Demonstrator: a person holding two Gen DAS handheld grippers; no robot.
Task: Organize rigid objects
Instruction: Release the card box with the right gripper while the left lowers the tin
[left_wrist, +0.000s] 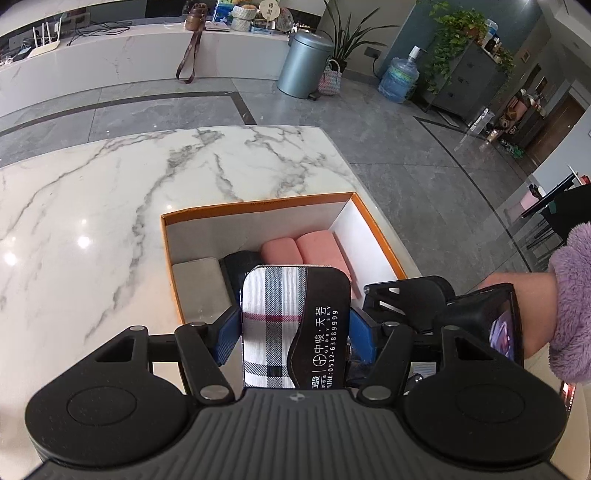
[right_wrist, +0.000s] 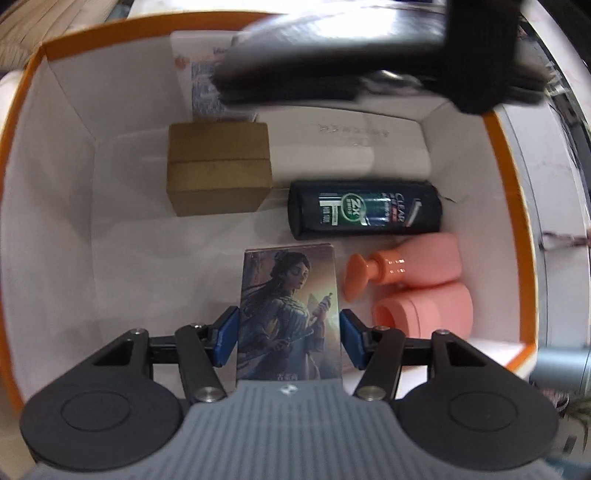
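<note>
Resting on the glossy marble table (left_wrist: 110, 192), the orange-rimmed cardboard box (right_wrist: 33, 122) with smooth white inner walls is the largest thing here and the place where the rigid items are being gathered. Packing looks well under way: both hands are bringing a last pair of flat items over it.

Inside, seen from the right wrist, a white oblong case (right_wrist: 354, 144) lies at 12 o'clock, a matte brown carton (right_wrist: 218, 170) at 10 o'clock, a cylindrical dark shampoo bottle (right_wrist: 365, 212) on its side near centre, and two rounded pink bottles (right_wrist: 424, 284) at 3 o'clock, one with a pump head.

The left gripper (left_wrist: 295, 325) is clenched on a woven plaid case (left_wrist: 273, 325) with a dark band of white print, held over the box's near edge. The right gripper (right_wrist: 290, 332) pinches a slim illustrated card box (right_wrist: 290, 306), glossy and rectangular, above the bare floor at 6 o'clock.

Next, I judge, comes lowering the card box flat into that gap without nudging the pump, then releasing.
</note>
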